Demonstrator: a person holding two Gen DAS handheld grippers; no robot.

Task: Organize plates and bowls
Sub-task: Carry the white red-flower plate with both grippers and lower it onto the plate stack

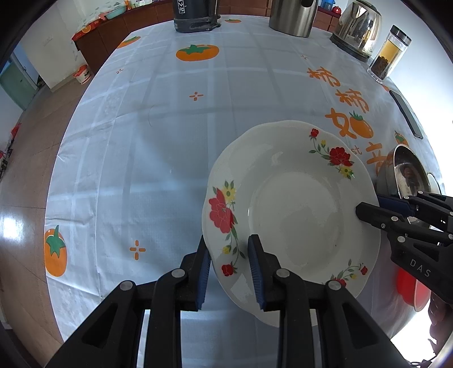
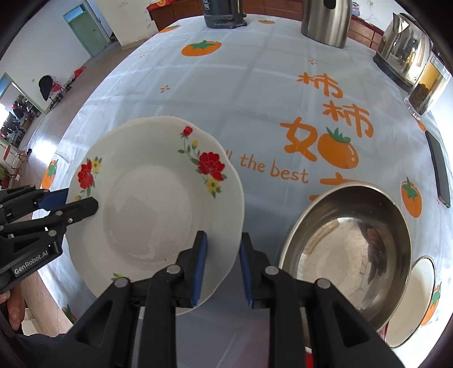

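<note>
A white plate with red flowers (image 1: 291,203) is held between both grippers over the persimmon-print tablecloth (image 1: 170,127). My left gripper (image 1: 228,240) is shut on its left rim, one blue pad on the inside and one on the outer edge. In the right wrist view the same plate (image 2: 153,203) has its right rim clamped by my right gripper (image 2: 223,236). Each view also shows the other gripper on the opposite rim: the right gripper (image 1: 369,205) and the left gripper (image 2: 79,199). A steel bowl (image 2: 345,249) sits just right of the plate.
A white dish (image 2: 413,300) lies at the near right edge, partly hidden by the steel bowl. Something red (image 1: 416,288) shows under the right gripper. A phone (image 2: 440,167), a glass jar (image 2: 424,87) and two steel kettles (image 2: 325,22) line the far and right sides.
</note>
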